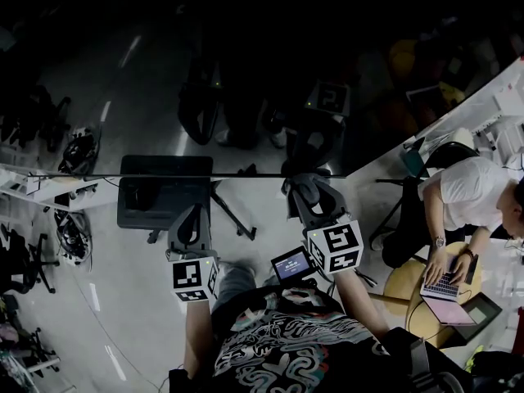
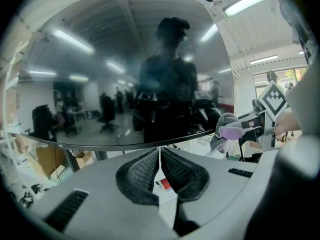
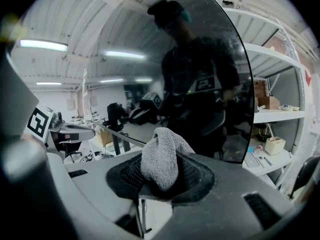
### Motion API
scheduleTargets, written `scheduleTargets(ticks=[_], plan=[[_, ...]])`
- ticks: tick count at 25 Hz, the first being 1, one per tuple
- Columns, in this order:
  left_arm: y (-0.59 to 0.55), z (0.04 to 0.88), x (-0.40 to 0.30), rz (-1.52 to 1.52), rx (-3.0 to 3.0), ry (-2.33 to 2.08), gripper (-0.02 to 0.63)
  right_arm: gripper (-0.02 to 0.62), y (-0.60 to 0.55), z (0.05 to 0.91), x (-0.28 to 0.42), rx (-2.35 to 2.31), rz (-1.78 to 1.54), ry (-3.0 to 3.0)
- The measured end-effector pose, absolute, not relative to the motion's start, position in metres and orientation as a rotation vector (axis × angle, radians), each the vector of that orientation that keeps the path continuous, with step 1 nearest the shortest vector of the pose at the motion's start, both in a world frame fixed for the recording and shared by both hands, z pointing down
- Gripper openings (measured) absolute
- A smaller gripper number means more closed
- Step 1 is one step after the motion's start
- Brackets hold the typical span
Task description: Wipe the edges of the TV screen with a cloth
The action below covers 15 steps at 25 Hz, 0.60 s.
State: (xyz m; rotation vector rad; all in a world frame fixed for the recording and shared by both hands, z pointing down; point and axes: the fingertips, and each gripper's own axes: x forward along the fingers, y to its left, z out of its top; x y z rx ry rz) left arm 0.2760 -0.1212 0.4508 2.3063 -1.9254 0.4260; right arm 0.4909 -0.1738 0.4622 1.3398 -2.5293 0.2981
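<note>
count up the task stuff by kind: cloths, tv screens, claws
cloth: 1
tv screen: 1
claws: 2, the left claw shut and empty, the right claw shut on the cloth
total: 4

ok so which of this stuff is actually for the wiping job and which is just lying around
Job:
TV screen
grey cloth, clamped in the right gripper
left gripper, shut and empty

Lying about:
laptop and seated person at the round table
shelves with a small box
</note>
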Motion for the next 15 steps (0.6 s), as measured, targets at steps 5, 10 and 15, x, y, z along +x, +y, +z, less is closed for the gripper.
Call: scheduleTargets(ticks=[5,10,15], plan=[[-0.123,0.451,0.269,0.421,2.293,-1.932,0.025,0.149,-0.176,0.462,0.480,1.315,0.302,-2.533],[-0.125,0.452,0.258,0.418,2.281,-1.940,0.025,0.149,-0.177,0.463,0.468,1.294,0.303,-2.538],[-0.124,0.454,0.250,0.414,2.271,-1.949,0.025,0.149,-0.177,0.466,0.457,1.276,0.301,-2.547]])
